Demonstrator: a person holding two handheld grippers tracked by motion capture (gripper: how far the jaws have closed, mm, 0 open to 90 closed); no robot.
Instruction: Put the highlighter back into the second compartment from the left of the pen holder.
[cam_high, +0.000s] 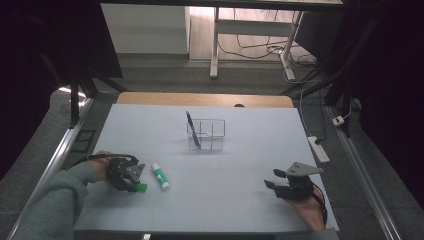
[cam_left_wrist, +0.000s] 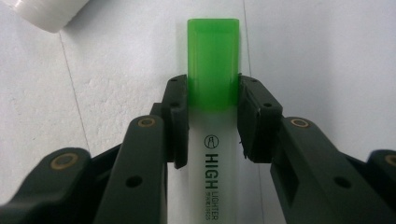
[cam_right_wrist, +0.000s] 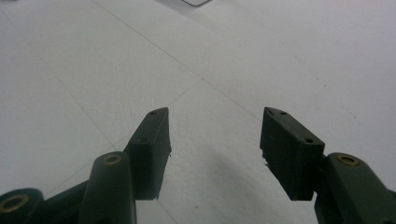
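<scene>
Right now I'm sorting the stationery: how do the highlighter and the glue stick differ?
1. The highlighter has a flat white body with a green cap; the glue stick is round, white with a green label.
2. The highlighter is clamped between the left gripper's jaws; the glue stick is untouched.

Both lie flat on the table, side by side at its left.

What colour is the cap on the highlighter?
Bright green; the highlighter cap shows best in the left gripper view, on a white body.
</scene>
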